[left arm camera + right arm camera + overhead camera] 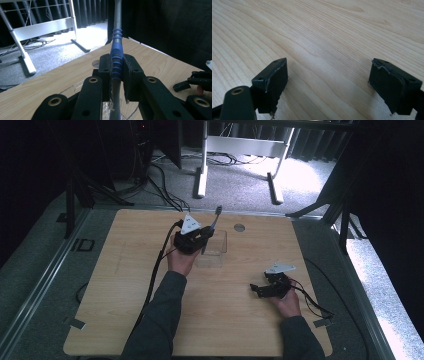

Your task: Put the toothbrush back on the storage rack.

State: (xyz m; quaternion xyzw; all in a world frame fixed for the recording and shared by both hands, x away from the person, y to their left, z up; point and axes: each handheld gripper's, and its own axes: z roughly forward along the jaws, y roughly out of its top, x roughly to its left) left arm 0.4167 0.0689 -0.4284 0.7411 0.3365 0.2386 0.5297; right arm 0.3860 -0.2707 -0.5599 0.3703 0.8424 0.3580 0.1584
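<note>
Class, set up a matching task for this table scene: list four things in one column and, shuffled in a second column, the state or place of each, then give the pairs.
1. left gripper
2. right gripper
3. toothbrush
4. clear container

A. jaws wide apart over bare wood
B. transparent, on the table beside the left hand
C. blue ribbed handle, pinched between jaws
D. shut on a handle

Pairs: 1-D, 2-A, 3-C, 4-B

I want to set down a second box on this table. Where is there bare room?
Bare wood spans the table's left half, beside the left gripper, and its near edge between the sleeves. It's crowded around the clear container, where the toothbrush is held, and at the right gripper.
</note>
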